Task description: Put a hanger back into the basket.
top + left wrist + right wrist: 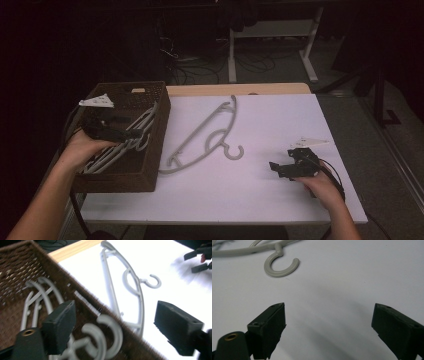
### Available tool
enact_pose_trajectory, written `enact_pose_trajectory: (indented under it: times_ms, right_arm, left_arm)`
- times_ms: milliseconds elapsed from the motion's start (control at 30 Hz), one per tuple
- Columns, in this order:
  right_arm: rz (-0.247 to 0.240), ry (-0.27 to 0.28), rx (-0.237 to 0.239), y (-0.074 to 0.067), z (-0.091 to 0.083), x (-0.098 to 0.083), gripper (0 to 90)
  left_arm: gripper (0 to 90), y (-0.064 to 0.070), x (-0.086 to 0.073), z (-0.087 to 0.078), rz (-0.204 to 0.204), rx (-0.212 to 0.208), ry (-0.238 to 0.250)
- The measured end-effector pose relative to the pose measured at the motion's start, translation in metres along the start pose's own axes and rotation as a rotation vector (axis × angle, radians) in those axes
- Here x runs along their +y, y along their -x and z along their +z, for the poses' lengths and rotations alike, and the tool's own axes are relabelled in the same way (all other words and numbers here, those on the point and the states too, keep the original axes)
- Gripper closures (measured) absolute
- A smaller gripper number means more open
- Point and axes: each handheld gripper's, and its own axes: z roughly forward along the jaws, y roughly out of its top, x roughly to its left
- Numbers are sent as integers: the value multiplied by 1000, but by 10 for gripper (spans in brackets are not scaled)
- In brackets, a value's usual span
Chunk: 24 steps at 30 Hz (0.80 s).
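Hangers are what I'm sorting: one grey hanger (207, 135) lies flat at the centre of the high view on the white table (280, 195), just right of the brown basket (155, 145), where several more hangers (122, 142) lie stacked; I make out at least three, though the blur hides the exact count. Lower left, my left claw (132, 134) hangs over the stack, jaws wide and holding nothing. Lower right, my right claw (277, 169) rests near the table, jaws wide and empty, short of the hook (280, 266). Risk, as I judge it: a pinch on the thin hook may slip, or the hanger may snag the basket's rim going in
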Motion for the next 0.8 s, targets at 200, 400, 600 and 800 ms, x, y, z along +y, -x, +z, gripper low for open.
enact_pose_trajectory:
  times_ms: [200,400,600,800]
  right_arm:
    - [-1,2,1,0,-1,0,120]
    - [0,2,4,0,-1,0,120]
    - [-1,7,4,1,-2,0,120]
    - [1,10,3,2,-4,0,120]
  left_arm:
    - [148,26,22,23,35,-26,25]
    - [150,48,37,43,52,-65,39]
    - [163,74,51,68,76,-101,60]
    - [199,95,58,97,100,-115,47]
